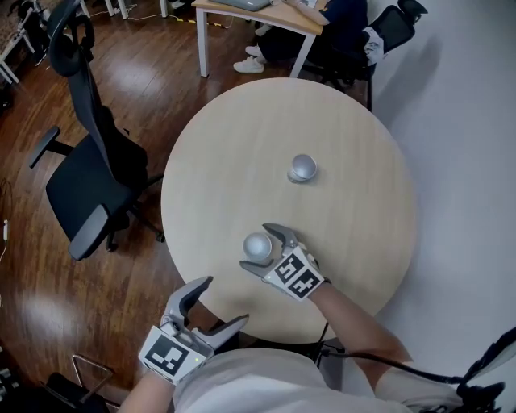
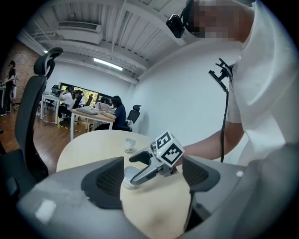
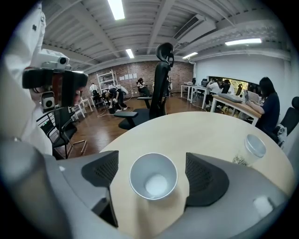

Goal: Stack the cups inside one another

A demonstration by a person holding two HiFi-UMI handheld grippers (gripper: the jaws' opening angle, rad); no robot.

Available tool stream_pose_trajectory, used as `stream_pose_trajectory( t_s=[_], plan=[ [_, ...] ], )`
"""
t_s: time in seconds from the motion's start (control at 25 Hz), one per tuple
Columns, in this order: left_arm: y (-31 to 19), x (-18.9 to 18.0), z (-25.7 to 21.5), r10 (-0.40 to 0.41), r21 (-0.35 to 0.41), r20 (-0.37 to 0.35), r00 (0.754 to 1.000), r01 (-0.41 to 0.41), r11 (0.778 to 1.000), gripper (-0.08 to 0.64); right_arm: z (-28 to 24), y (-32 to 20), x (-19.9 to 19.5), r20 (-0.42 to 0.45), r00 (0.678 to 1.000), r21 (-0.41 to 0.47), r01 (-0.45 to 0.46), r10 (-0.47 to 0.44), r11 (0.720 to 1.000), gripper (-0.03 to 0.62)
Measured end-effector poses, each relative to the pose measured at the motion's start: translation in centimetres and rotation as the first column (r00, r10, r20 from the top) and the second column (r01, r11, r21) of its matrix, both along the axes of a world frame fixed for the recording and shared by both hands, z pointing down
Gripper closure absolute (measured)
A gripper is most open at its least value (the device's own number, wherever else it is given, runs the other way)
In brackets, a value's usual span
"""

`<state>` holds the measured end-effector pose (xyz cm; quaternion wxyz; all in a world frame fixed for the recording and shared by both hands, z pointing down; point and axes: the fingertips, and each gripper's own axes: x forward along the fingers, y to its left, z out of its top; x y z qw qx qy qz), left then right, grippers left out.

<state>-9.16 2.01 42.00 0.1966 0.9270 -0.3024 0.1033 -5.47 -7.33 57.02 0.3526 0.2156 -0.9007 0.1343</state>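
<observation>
Two white paper cups stand upright on the round wooden table (image 1: 226, 161). The near cup (image 1: 258, 245) sits between the jaws of my right gripper (image 1: 255, 248), which is open with a gap on each side of the cup. In the right gripper view this cup (image 3: 153, 176) shows its empty inside. The far cup (image 1: 302, 168) stands alone near the table's middle, and the right gripper view has that far cup (image 3: 250, 150) at its right. My left gripper (image 1: 226, 300) is open and empty over the table's near edge, to the left of the right gripper.
A black office chair (image 1: 89, 177) stands left of the table. A white wall (image 1: 468, 161) runs along the right side. A desk (image 1: 258, 20) with a seated person lies beyond the table. A black cable (image 1: 403, 367) hangs by my right arm.
</observation>
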Motion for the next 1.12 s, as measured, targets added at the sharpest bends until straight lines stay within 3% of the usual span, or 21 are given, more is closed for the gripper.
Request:
stream_pose_trajectory(
  t_s=[0.16,0.36,0.48,0.8,1.12],
  plan=[
    [1.4,1.0,0.0,-0.022,-0.007,0.004,1.0,0.022,1.0,0.149,2.2,0.6,-0.3,-0.033,0.999,0.008,0.029,-0.029,1.0,0.15],
    [3.1,1.7,0.1,-0.057,-0.022,0.015,0.998,0.058,0.998,0.149,4.0,0.0,0.7,-0.063,0.998,0.015,0.0,0.001,1.0,0.151],
    [3.8,2.0,0.0,-0.077,-0.024,0.02,0.997,0.077,0.997,0.149,4.0,-0.3,1.2,-0.055,0.998,0.022,-0.009,0.01,1.0,0.219],
    [3.9,3.3,0.0,-0.082,-0.028,0.017,0.996,0.083,0.996,0.149,-1.1,-3.4,4.2,0.007,0.995,0.071,-0.099,0.099,0.993,0.222],
    [2.3,4.0,0.0,-0.024,-0.021,0.011,1.0,0.024,0.999,0.149,-6.1,-9.4,9.5,0.053,0.97,0.157,-0.241,0.236,0.958,0.224]
  ],
)
